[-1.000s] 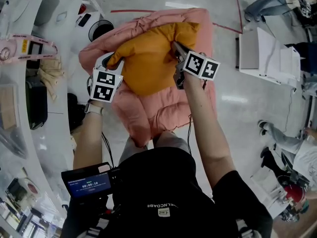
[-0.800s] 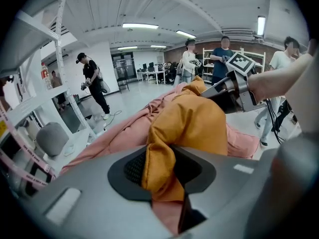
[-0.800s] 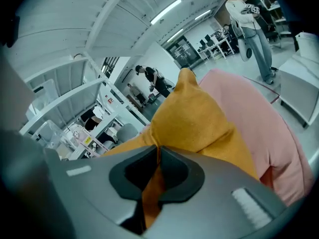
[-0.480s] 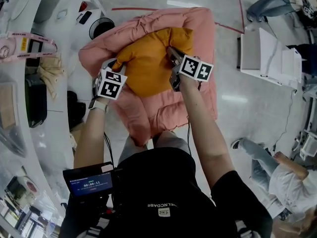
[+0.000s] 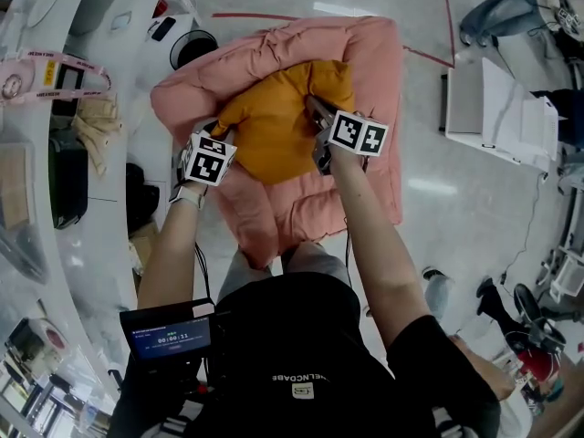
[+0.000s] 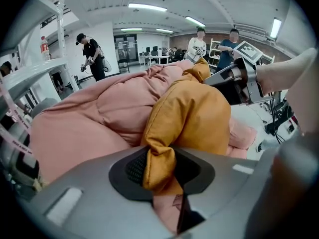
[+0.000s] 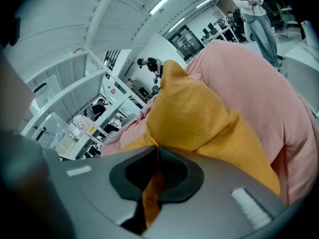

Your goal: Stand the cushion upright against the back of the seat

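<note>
A mustard-yellow cushion (image 5: 278,121) lies on the pink padded seat (image 5: 274,62), its far end leaning toward the seat's back (image 5: 365,39). My left gripper (image 5: 219,130) is shut on the cushion's left corner; that corner (image 6: 159,161) bunches between the jaws in the left gripper view. My right gripper (image 5: 317,109) is shut on the cushion's right edge, and a thin fold of yellow cloth (image 7: 154,183) shows pinched between its jaws. The pink seat (image 7: 249,88) rises behind the cushion (image 7: 199,113).
A white counter (image 5: 55,108) with odds and ends curves along the left. A black-rimmed bin (image 5: 193,46) stands by the seat's left. A white table with papers (image 5: 497,99) is at the right. People stand in the background (image 6: 90,54).
Both grippers have sunk and moved slightly forward with the cushion, which now rests lower and farther back on the pink seat. Both grips stay closed on it.
</note>
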Motion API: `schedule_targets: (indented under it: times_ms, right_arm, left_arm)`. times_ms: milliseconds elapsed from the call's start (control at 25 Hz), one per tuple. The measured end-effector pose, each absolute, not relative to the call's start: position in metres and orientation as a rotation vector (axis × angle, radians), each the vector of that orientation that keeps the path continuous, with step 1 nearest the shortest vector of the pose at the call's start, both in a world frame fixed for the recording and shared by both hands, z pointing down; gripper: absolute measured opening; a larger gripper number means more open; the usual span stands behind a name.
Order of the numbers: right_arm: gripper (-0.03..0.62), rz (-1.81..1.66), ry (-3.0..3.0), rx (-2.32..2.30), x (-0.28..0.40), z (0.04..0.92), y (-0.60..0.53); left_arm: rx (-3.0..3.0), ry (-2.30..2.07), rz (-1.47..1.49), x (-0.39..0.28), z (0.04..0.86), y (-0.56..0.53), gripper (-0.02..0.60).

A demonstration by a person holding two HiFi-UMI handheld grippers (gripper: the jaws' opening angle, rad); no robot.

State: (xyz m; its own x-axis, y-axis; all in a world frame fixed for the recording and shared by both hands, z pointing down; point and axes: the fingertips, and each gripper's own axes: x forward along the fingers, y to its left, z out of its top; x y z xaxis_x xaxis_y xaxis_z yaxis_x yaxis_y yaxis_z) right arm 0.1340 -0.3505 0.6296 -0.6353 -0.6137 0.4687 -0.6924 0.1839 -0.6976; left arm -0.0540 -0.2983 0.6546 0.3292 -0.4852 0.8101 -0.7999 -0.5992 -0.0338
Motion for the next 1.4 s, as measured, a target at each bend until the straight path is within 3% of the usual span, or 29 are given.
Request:
schedule_targets:
  times_ms: [920,1160,1320,1400]
  right_arm:
    - [0.020,1.758,-2.403,1.614,0.211,0.588,-0.364]
    - [0.059,1.688,-2.498,1.591,0.213,0.559,-0.373]
    - [0.110,1.673,-2.616,1.523,0.208,0.537,-0.372]
    - [0.186,1.608,-2.660,1.486,0.207,0.527,-0.366]
  left_arm:
    - [2.468,-1.171,1.022,-0.002,0.587,-0.323,0.133]
    - [2.467,-1.256,0.993,-0.008,0.568,-0.333,0.182]
    - [2.362,-1.372,0.907,-0.031,0.559,-0.336,0.261]
    - [2.294,-1.396,0.815,-0.041,0.553,-0.333,0.317]
